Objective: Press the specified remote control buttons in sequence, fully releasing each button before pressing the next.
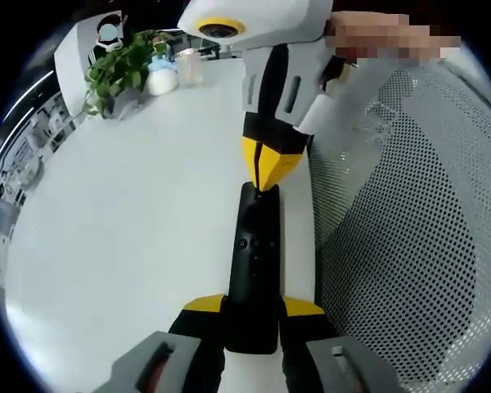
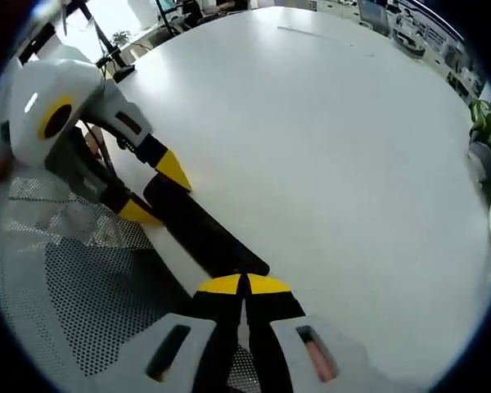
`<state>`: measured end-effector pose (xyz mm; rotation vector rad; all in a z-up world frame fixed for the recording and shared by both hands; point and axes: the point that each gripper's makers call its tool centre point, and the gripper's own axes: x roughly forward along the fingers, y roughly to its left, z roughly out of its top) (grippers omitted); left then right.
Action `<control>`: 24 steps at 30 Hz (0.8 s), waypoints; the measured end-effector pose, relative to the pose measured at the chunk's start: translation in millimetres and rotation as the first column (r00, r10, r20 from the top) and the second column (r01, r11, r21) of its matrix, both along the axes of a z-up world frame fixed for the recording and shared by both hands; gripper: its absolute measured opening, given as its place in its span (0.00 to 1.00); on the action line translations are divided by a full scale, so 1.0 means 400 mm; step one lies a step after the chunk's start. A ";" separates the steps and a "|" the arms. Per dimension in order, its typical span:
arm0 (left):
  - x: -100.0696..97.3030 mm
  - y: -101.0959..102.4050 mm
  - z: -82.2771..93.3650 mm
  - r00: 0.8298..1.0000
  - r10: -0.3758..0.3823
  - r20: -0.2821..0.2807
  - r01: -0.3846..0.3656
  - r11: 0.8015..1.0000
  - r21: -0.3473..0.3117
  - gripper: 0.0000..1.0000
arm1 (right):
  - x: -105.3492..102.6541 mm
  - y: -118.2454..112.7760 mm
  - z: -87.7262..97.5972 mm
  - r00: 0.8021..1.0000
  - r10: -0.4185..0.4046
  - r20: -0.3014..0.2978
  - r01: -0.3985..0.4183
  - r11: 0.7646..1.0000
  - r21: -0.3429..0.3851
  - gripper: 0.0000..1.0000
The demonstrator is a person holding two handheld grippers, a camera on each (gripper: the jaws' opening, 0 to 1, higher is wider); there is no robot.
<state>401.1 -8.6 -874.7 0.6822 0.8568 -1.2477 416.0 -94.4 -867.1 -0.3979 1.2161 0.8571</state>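
A black remote [image 1: 255,262] lies lengthwise near the edge of the white table [image 1: 131,213]; small round buttons show at its middle. My left gripper [image 1: 254,307] is shut on its near end, one yellow tip on each side. My right gripper [image 1: 267,173] comes down from above with its yellow tips together, touching the remote's far end. In the right gripper view the right gripper [image 2: 245,283] is shut, with its tips at one end of the remote [image 2: 200,229], and the left gripper [image 2: 155,192] clamps the other end.
A grey mesh chair [image 1: 409,229] stands right beside the table edge and the remote, and its mesh [image 2: 90,278] also appears in the right gripper view. A green plant [image 1: 123,65], a white bottle [image 1: 162,79] and a cup [image 1: 188,65] stand at the table's far side.
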 end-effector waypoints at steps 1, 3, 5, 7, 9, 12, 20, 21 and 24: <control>0.000 0.000 0.000 1.000 0.000 0.000 0.000 1.000 0.000 0.25 | 0.000 0.000 0.000 1.000 -0.004 -0.003 0.004 1.000 0.002 0.00; 0.000 0.000 0.000 1.000 0.000 0.000 0.000 1.000 -0.001 0.25 | 0.001 -0.002 0.000 1.000 -0.016 -0.013 0.017 1.000 0.010 0.00; 0.000 0.000 0.000 1.000 -0.001 0.000 0.001 1.000 -0.001 0.25 | 0.001 -0.001 0.000 1.000 -0.021 -0.016 0.021 1.000 0.013 0.00; 0.000 0.000 0.000 1.000 -0.002 0.000 0.002 1.000 0.000 0.25 | 0.001 0.000 0.000 1.000 -0.011 -0.011 0.011 1.000 0.011 0.00; 0.000 0.000 0.000 1.000 -0.003 0.001 0.003 1.000 0.000 0.25 | 0.000 0.000 0.000 1.000 -0.002 -0.006 0.002 1.000 0.007 0.00; 0.000 0.000 0.000 1.000 -0.004 0.001 0.004 1.000 0.000 0.25 | -0.001 0.000 0.001 1.000 0.013 0.004 -0.013 1.000 0.004 0.00; 0.000 0.000 0.000 1.000 -0.007 0.003 0.007 1.000 0.002 0.25 | 0.000 -0.001 0.003 0.999 0.041 0.017 -0.041 0.999 -0.006 0.00; 0.000 0.000 0.000 1.000 -0.007 0.003 0.007 1.000 0.002 0.25 | 0.000 0.000 0.003 0.998 0.053 0.023 -0.053 0.999 -0.009 0.00; 0.000 -0.001 0.000 1.000 -0.008 0.003 0.008 1.000 0.002 0.25 | 0.000 0.000 0.003 0.997 0.066 0.030 -0.066 0.998 -0.012 0.00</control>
